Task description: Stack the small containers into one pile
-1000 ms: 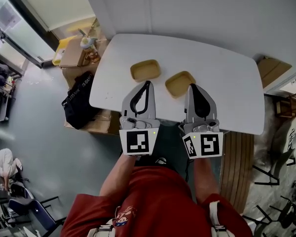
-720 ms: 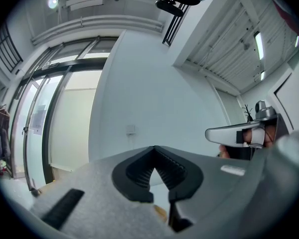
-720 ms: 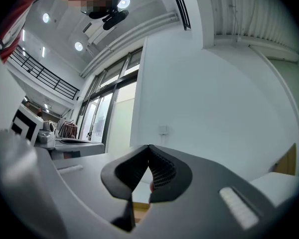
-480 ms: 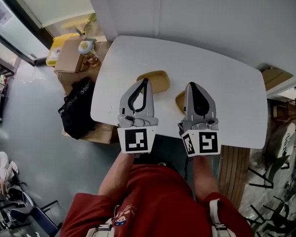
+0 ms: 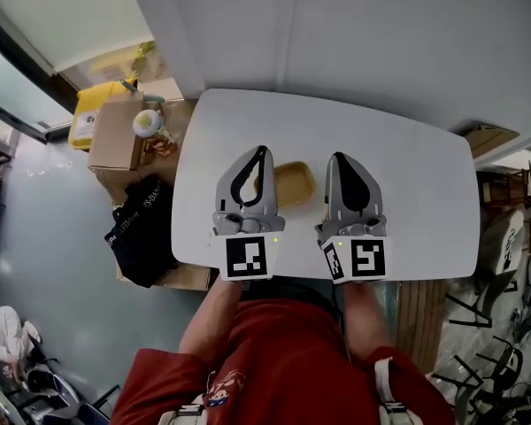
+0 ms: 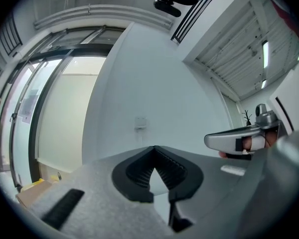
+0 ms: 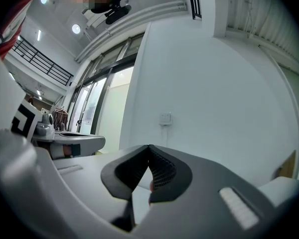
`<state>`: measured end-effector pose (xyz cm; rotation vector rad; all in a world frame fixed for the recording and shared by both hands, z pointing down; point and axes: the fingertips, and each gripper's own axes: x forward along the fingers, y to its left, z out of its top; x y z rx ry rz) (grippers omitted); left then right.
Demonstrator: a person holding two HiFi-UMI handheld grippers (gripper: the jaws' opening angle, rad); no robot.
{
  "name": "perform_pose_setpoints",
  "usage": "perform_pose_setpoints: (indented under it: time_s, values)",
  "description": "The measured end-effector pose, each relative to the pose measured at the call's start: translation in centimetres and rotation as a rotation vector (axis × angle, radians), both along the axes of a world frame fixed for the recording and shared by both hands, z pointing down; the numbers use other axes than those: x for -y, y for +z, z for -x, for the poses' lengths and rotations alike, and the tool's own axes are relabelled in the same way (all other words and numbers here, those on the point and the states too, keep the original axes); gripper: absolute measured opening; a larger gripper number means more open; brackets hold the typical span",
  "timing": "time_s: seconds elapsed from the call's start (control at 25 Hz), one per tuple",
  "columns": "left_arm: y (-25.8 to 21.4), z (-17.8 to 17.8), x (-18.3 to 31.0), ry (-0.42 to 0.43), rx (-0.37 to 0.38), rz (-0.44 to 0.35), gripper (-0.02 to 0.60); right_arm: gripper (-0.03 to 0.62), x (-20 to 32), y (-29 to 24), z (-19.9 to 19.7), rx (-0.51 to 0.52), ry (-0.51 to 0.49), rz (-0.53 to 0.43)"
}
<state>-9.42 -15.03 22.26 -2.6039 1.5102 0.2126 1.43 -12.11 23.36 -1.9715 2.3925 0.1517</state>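
Together, left gripper point(image 5: 263, 149) and right gripper point(image 5: 338, 156), jaws closed on nothing, flank a yellow container point(image 5: 294, 184) mid-tabletop point(image 5: 416, 184), its white surface stretching rightward.

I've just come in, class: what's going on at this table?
A person holds the left gripper and the right gripper above a white table, both shut and empty. One small yellow container lies on the table between them, and neither gripper holds it. No other container is in view, and no pile shows yet.

a container point(image 5: 294, 184) lies on the table point(image 5: 407, 175), a cardboard box point(image 5: 115, 136) and a bag point(image 5: 142, 228) beside its left edge.
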Motion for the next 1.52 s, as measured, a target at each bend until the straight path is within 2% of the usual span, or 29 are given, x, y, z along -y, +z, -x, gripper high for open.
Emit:
perform_pose_setpoints:
  time_s: [0.2, 0.6, 1.12, 1.32, 1.52]
  values:
    - [0.5, -0.8, 1.8, 0.031, 0.011, 0.03, 0.002, 0.0, 2.4, 0.1, -0.3, 0.0, 0.019, 0.016]
    - [2.0, -2.2, 2.9, -0.036, 0.024, 0.062, 0.002, 0.0, 4.1, 1.6, -2.5, 0.014, -0.03, 0.04]
    - [4.0, -2.2, 4.0, -0.075, 0.067, 0.103, 0.002, 0.0, 5.3, 4.3, -2.9, 0.014, -0.057, 0.106]
    - [6.0, -2.1, 4.4, -0.094, 0.108, 0.159, 0.002, 0.0, 5.9, 5.8, -2.9, -0.003, -0.063, 0.155]
    - [9.4, -1.5, 4.7, -0.114, 0.177, 0.28, 0.008, 0.015, 6.8, 8.8, -2.9, -0.028, -0.071, 0.269]
